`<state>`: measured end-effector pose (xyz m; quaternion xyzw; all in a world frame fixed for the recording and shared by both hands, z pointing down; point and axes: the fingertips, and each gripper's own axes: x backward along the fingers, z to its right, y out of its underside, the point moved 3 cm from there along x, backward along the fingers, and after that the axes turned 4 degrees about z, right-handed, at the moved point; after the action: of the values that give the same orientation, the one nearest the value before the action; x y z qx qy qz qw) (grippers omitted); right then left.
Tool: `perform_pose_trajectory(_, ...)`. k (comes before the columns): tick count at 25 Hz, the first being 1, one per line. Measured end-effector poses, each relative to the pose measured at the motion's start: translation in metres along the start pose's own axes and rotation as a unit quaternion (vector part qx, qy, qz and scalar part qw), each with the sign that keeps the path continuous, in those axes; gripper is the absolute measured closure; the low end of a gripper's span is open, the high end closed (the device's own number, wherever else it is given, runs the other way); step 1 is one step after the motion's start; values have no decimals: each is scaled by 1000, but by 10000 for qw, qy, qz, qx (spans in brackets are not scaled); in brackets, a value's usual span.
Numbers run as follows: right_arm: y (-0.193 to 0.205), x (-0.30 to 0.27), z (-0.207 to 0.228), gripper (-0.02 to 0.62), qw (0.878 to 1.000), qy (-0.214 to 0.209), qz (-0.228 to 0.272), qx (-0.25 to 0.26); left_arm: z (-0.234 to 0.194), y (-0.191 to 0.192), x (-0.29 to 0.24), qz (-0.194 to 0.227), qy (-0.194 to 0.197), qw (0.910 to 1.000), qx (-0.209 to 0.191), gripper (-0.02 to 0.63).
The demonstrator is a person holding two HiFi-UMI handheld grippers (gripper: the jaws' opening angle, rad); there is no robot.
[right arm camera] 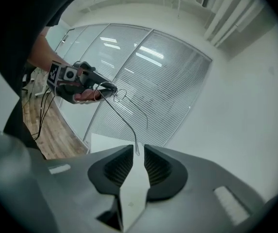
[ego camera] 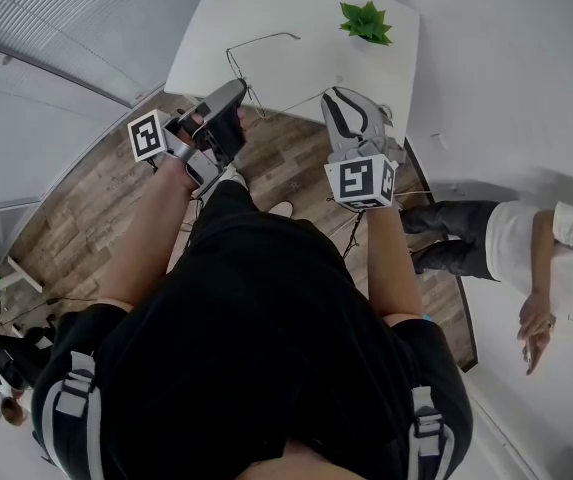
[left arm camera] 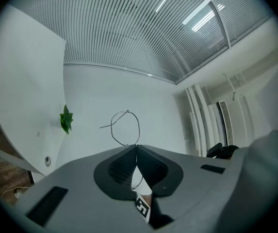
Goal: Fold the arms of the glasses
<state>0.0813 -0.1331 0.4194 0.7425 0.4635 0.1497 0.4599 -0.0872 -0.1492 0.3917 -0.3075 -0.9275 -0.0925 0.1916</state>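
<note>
The thin wire glasses [ego camera: 266, 39] hang in the air over the white table [ego camera: 216, 28]. My left gripper [ego camera: 240, 88] is shut on the frame. In the left gripper view one lens ring [left arm camera: 127, 127] stands just past the closed jaws [left arm camera: 136, 147], and wire runs between the pads. My right gripper [ego camera: 338, 97] is to the right of it, open. In the right gripper view one long arm of the glasses [right arm camera: 125, 121] runs from the left gripper [right arm camera: 80, 84] down to my right gripper [right arm camera: 139, 150]. Its end lies in the gap, and the pads do not press on it.
A small green plant [ego camera: 366, 21] stands at the table's far right corner. Another person [ego camera: 526, 243] sits on the floor at the right. Wood flooring [ego camera: 86, 198] lies below, with cables at the left. Slatted glass walls [right arm camera: 143, 81] enclose the room.
</note>
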Motion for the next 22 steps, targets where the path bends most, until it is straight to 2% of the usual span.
perform_pose_trajectory(10, 9, -10, -6, 526, 9957, 143, -409, 815, -2, -1, 2, 20, -16, 10000, 29, 595)
perform_pose_trajectory(13, 7, -9, -7, 551, 9947, 168, -423, 925, -2, 0, 2, 17, -16, 10000, 44, 595)
perform_pose_trajectory(22, 9, -11, -9, 557, 9917, 160, -465, 1184, -4, 1, 3, -3, -40, 9999, 94, 595)
